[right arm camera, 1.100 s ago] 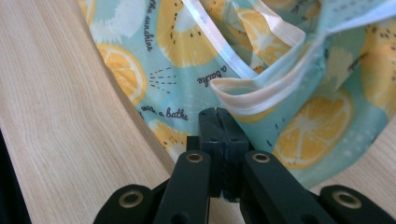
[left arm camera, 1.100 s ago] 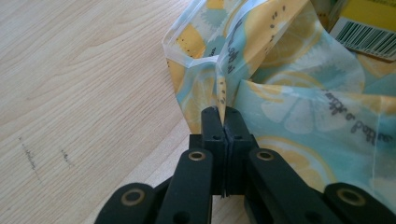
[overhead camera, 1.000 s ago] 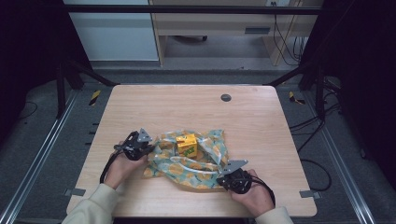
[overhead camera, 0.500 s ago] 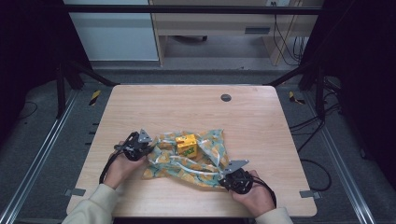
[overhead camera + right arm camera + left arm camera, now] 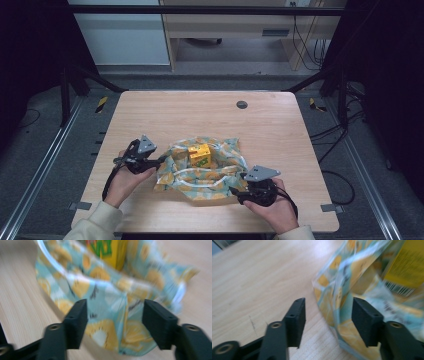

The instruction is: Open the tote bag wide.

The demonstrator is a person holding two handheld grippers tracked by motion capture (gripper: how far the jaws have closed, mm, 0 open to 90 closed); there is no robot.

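- Wood-grain table (image 5: pixel 150 115) carries a crumpled cloth (image 5: pixel 220 177) printed with orange slices on pale blue, lying near the person's edge, between the two hands.
- At the far left, the left gripper (image 5: pixel 152 162) sits at the cloth's left edge, held low over the table by the left hand (image 5: pixel 125 182).
- Its own view shows the jaws spread, with a raised fold of cloth (image 5: pixel 334 302) standing in the gap between them, nearer the right-hand jaw; neither jaw presses it yet.
- In the middle, a small yellow box (image 5: pixel 199 155) with green print stands on the cloth, just above its centre.
- To the right, the right gripper (image 5: pixel 239 192) meets the cloth's near-right corner, held by the right hand (image 5: pixel 272 205).
- Its jaws are also spread, with a bunched corner of cloth (image 5: pixel 112 322) between them and the box (image 5: pixel 110 250) behind.
- Both views are blurred, so fine contact cannot be told.
- The cloth's long axis runs roughly from one gripper to the other, slanting toward the person on the right; each gripper faces inward at its own end.
- Both look equally near, so a closing of the jaws would likely catch cloth on each side.
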